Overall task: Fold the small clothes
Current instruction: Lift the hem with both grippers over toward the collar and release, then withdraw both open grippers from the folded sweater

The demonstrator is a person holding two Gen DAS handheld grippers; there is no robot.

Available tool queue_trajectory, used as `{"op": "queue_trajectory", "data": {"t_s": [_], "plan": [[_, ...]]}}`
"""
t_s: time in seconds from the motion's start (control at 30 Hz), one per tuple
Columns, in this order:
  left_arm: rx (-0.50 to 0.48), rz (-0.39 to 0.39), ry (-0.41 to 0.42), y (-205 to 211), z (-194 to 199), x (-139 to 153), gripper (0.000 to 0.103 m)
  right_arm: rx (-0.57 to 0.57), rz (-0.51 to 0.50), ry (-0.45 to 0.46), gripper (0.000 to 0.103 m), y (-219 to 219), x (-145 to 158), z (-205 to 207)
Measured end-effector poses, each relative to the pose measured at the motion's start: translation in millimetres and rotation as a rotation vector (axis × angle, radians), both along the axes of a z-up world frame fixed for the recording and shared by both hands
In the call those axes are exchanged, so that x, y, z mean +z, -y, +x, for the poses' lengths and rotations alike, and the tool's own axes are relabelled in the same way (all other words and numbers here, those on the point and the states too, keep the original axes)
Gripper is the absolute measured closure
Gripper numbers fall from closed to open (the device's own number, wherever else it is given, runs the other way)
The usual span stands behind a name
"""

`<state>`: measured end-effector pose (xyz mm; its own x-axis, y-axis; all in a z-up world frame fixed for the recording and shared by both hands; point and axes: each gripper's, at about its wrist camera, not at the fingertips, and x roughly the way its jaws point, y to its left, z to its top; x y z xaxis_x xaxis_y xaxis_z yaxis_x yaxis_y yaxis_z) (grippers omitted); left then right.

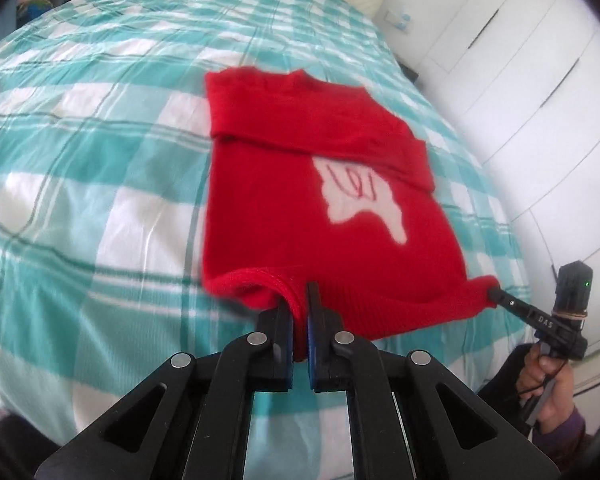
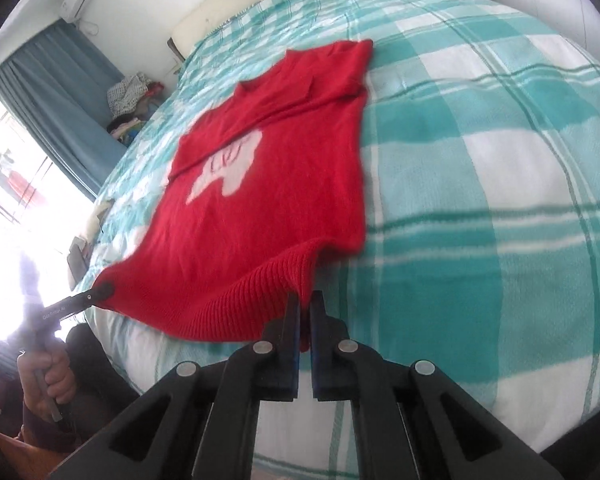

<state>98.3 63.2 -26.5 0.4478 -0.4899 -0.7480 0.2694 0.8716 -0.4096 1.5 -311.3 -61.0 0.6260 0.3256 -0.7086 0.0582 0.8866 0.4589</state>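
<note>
I see a bed under a teal-and-white checked cotton cover, and a small red knitted sweater with a white motif lies flat on it.

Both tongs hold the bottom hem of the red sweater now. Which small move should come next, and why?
Probably lift the hem and carry it toward the collar. Left tongs and right tongs are shut on the red sweater, and its sleeves already lie folded across.
</note>
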Motion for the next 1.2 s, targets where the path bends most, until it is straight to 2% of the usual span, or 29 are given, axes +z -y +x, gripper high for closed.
{"op": "queue_trajectory", "data": {"t_s": [0.13, 0.3, 0.43, 0.53, 0.63, 0.7, 0.73, 0.77, 0.8, 0.87, 0.97, 1.1, 1.2], "plan": [[0.047, -0.033, 0.020, 17, 92, 11, 0.100, -0.033, -0.019, 0.111, 0.100, 17, 27, 70], [0.125, -0.030, -0.007, 39, 205, 1, 0.100, -0.079, -0.005, 0.161, 0.100, 38, 36, 183], [0.171, 0.010, -0.036, 51, 269, -19, 0.100, -0.090, -0.038, 0.143, 0.100, 47, 25, 261], [0.197, 0.013, -0.056, 54, 303, -34, 0.098, -0.113, -0.011, 0.118, 0.099, 57, 7, 303], [0.216, -0.003, -0.098, 54, 325, -46, 0.085, -0.162, 0.061, 0.120, 0.093, 72, -10, 321], [0.232, -0.046, -0.107, 48, 329, -47, 0.064, -0.199, 0.108, 0.133, 0.072, 82, -13, 323], [0.251, -0.043, -0.089, 44, 327, -44, 0.055, -0.212, 0.121, 0.148, 0.070, 86, -12, 322], [0.277, -0.010, -0.062, 41, 323, -39, 0.031, -0.220, 0.120, 0.160, 0.069, 89, -9, 318], [0.299, 0.028, -0.022, 38, 318, -32, 0.017, -0.216, 0.112, 0.173, 0.069, 90, -5, 314], [0.303, 0.092, 0.049, 34, 303, -22, 0.014, -0.198, 0.063, 0.193, 0.069, 89, 4, 302], [0.263, 0.191, 0.089, 34, 275, -15, 0.014, -0.140, -0.025, 0.204, 0.068, 80, 14, 279], [0.201, 0.311, 0.139, 40, 202, -15, 0.009, -0.055, -0.093, 0.204, 0.053, 59, 13, 224], [0.159, 0.370, 0.151, 51, 140, -24, 0.006, -0.007, -0.164, 0.188, 0.051, 40, 6, 172]]}}
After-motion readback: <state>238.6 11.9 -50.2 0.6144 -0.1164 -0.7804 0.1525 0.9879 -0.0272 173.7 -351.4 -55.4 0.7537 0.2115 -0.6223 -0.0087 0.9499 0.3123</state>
